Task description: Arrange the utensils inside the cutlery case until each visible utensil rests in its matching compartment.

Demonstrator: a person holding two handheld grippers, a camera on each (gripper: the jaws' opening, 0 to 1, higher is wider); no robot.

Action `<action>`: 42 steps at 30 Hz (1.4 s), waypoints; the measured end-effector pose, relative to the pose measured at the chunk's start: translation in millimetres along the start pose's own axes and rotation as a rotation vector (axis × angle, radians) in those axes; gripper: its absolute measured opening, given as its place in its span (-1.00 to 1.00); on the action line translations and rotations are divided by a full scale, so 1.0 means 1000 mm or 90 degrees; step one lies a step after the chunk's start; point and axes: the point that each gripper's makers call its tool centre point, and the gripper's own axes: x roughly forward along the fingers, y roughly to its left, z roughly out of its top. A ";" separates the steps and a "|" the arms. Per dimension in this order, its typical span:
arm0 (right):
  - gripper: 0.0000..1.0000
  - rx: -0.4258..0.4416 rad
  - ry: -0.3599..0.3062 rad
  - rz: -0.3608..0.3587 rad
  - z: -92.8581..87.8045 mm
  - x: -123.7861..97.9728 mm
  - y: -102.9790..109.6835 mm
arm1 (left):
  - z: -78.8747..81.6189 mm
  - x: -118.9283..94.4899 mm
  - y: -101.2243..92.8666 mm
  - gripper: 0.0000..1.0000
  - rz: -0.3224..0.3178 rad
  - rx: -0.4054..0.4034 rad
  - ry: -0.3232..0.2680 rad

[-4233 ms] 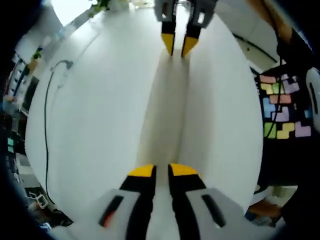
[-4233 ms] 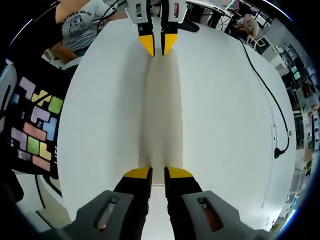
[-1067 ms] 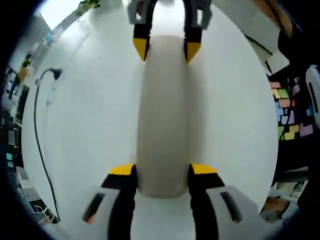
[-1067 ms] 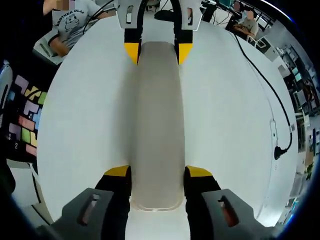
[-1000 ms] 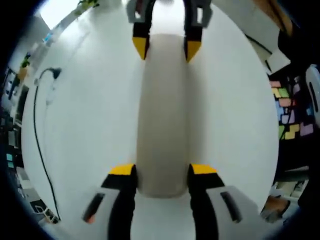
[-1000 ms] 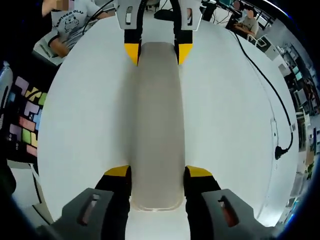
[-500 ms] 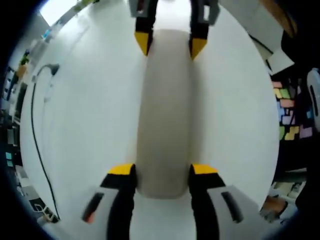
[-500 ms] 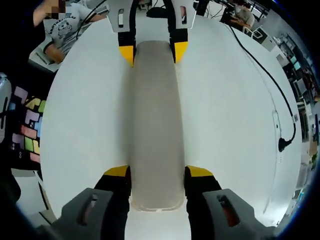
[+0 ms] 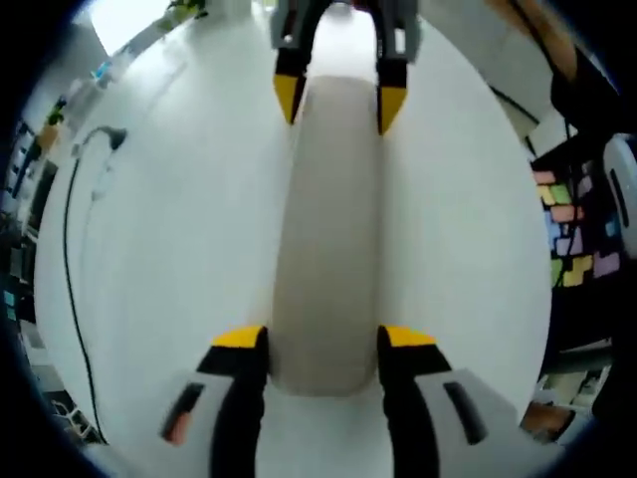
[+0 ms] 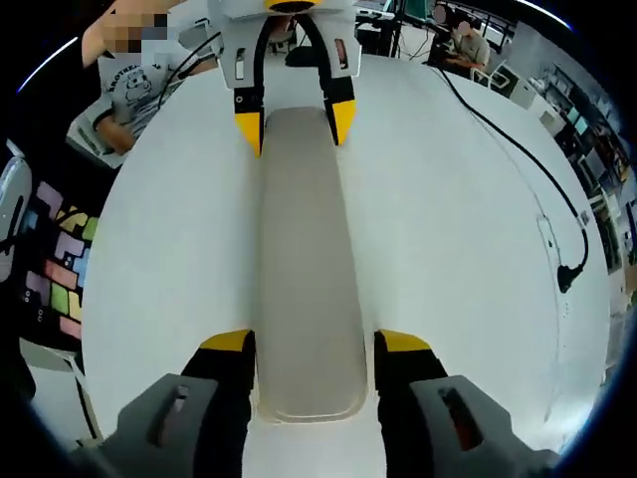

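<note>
Compared with 4.2 s ago, both pairs of jaws are now spread apart instead of nearly together, and the long beige cutlery case (image 9: 328,229) is framed between them, closed, lying flat on the white table (image 9: 179,249). The left gripper (image 9: 324,339) straddles one end, the right gripper (image 10: 316,344) the other; contact with the case sides cannot be told. Bare tabletop lies along both long sides. A black cable (image 10: 518,149) runs near one table edge.

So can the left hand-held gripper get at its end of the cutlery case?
Probably yes: the left hand-held gripper already straddles that end of the closed cutlery case, jaws open either side, nothing between them.
</note>
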 end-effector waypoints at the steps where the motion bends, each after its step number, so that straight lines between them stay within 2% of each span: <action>1: 0.10 0.006 0.023 -0.004 -0.005 -0.002 0.000 | 0.000 0.000 0.001 0.05 0.000 0.001 0.001; 2: 0.15 0.001 0.020 -0.009 -0.004 -0.003 -0.002 | -0.002 0.000 0.001 0.08 0.003 0.003 0.008; 3: 0.19 -0.005 0.014 -0.018 -0.003 -0.005 -0.003 | -0.008 -0.001 0.005 0.11 0.018 0.014 0.032; 4: 0.21 0.001 0.001 -0.022 -0.002 -0.008 -0.004 | -0.010 -0.001 0.011 0.16 0.043 0.007 0.037; 6: 0.24 0.020 -0.022 -0.020 0.000 -0.013 -0.002 | -0.012 -0.002 0.015 0.35 0.051 0.012 0.030; 7: 0.25 0.018 -0.021 -0.023 -0.002 -0.016 -0.001 | -0.012 -0.004 0.016 0.39 0.051 0.006 0.024; 8: 0.29 0.015 -0.024 -0.032 -0.003 -0.019 0.000 | -0.008 -0.007 0.016 0.40 0.056 -0.009 -0.005; 10: 0.34 0.008 -0.047 -0.054 -0.002 -0.024 -0.001 | -0.003 -0.015 0.016 0.47 0.058 0.001 -0.039; 12: 0.30 -0.019 -0.072 -0.109 0.001 -0.029 -0.009 | -0.008 -0.022 0.009 0.40 0.046 0.012 -0.045; 13: 0.33 -0.020 -0.113 -0.141 0.006 -0.031 -0.010 | -0.011 -0.022 0.007 0.42 0.046 0.008 -0.051; 14: 0.36 -0.010 -0.136 -0.143 0.008 -0.031 -0.008 | -0.011 -0.023 0.005 0.45 0.051 0.002 -0.066; 15: 0.36 0.011 -0.164 -0.136 0.009 -0.031 -0.002 | -0.009 -0.023 0.001 0.48 0.047 0.019 -0.089; 17: 0.38 0.030 -0.193 -0.149 0.006 -0.034 0.001 | -0.010 -0.024 -0.004 0.50 0.053 0.004 -0.131; 18: 0.39 0.040 -0.195 -0.164 0.002 -0.036 0.002 | -0.012 -0.024 -0.004 0.50 0.066 -0.002 -0.148; 19: 0.38 0.096 -0.183 -0.180 -0.011 -0.036 0.007 | -0.015 -0.025 0.001 0.50 0.095 -0.005 -0.161; 20: 0.37 0.109 -0.201 -0.187 -0.011 -0.037 0.011 | -0.018 -0.027 0.003 0.50 0.118 -0.001 -0.179; 21: 0.36 0.117 -0.221 -0.200 -0.010 -0.039 0.011 | -0.020 -0.029 0.001 0.51 0.120 -0.010 -0.199; 22: 0.37 0.137 -0.254 -0.230 -0.012 -0.046 0.011 | -0.020 -0.032 0.000 0.50 0.123 -0.023 -0.225; 25: 0.38 0.175 -0.295 -0.302 -0.023 -0.061 0.007 | -0.023 -0.042 0.004 0.49 0.168 -0.044 -0.276; 26: 0.39 0.194 -0.311 -0.316 -0.025 -0.064 0.007 | -0.024 -0.044 0.002 0.50 0.177 -0.049 -0.290; 27: 0.40 0.213 -0.326 -0.325 -0.028 -0.067 0.009 | -0.024 -0.047 -0.003 0.49 0.184 -0.067 -0.321; 29: 0.43 0.243 -0.369 -0.334 -0.029 -0.071 0.011 | -0.022 -0.049 -0.015 0.40 0.159 -0.093 -0.351; 30: 0.44 0.256 -0.388 -0.351 -0.030 -0.074 0.011 | -0.019 -0.053 -0.018 0.40 0.161 -0.103 -0.377; 31: 0.45 0.268 -0.411 -0.372 -0.029 -0.078 0.011 | -0.018 -0.057 -0.018 0.39 0.181 -0.106 -0.398; 33: 0.45 0.268 -0.434 -0.405 -0.026 -0.079 0.016 | -0.017 -0.063 -0.018 0.38 0.227 -0.098 -0.422; 35: 0.45 0.274 -0.449 -0.426 -0.022 -0.079 0.024 | -0.019 -0.067 -0.017 0.38 0.278 -0.108 -0.434; 37: 0.46 0.276 -0.466 -0.450 -0.019 -0.083 0.027 | -0.018 -0.075 -0.016 0.36 0.330 -0.125 -0.464; 39: 0.46 0.283 -0.491 -0.488 -0.018 -0.092 0.031 | -0.016 -0.080 -0.019 0.30 0.348 -0.164 -0.506; 42: 0.46 0.282 -0.506 -0.519 -0.019 -0.101 0.038 | -0.011 -0.085 -0.029 0.13 0.343 -0.224 -0.581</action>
